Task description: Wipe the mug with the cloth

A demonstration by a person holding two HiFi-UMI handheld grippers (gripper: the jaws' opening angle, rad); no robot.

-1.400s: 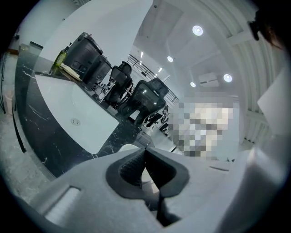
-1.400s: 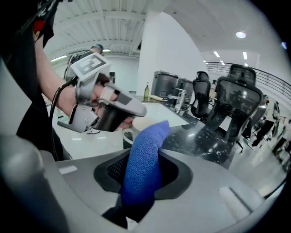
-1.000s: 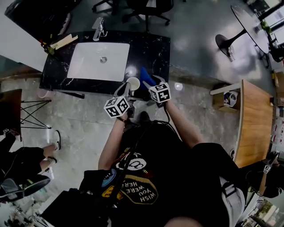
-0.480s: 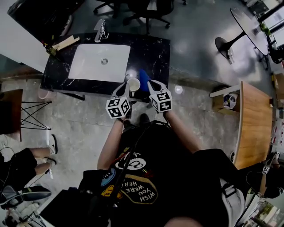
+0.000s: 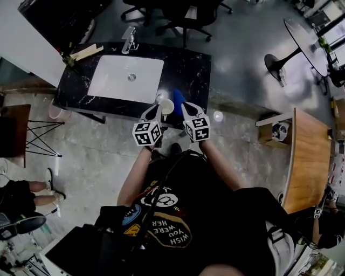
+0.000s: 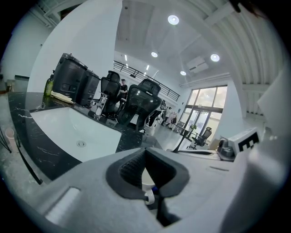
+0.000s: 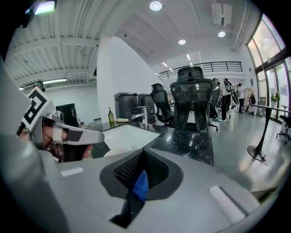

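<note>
Both forearms reached toward 12 o'clock in the head view, with the left gripper (image 5: 157, 109) just beside the right gripper (image 5: 185, 106), at its 9 o'clock. The left jaws were closed on the mug (image 5: 166, 105). The right jaws were pressed together on the blue cloth (image 7: 141, 184).

Seen from above, a person in a black printed T-shirt (image 5: 178, 188) stands at the near edge of a black marble counter (image 5: 188, 64), which has a white rectangular sink (image 5: 116, 81) and a tap (image 5: 129, 39) on its far side. The left gripper (image 5: 156, 109) reaches to a white mug (image 5: 166, 105) at the counter's near edge. The right gripper (image 5: 182, 106), close beside it, reaches to a blue cloth (image 5: 177, 96) just right of the mug. Office chairs (image 5: 178, 13) stand beyond the counter, a wooden table (image 5: 310, 156) is to the right, and another person's legs (image 5: 27, 194) are at the near left.
</note>
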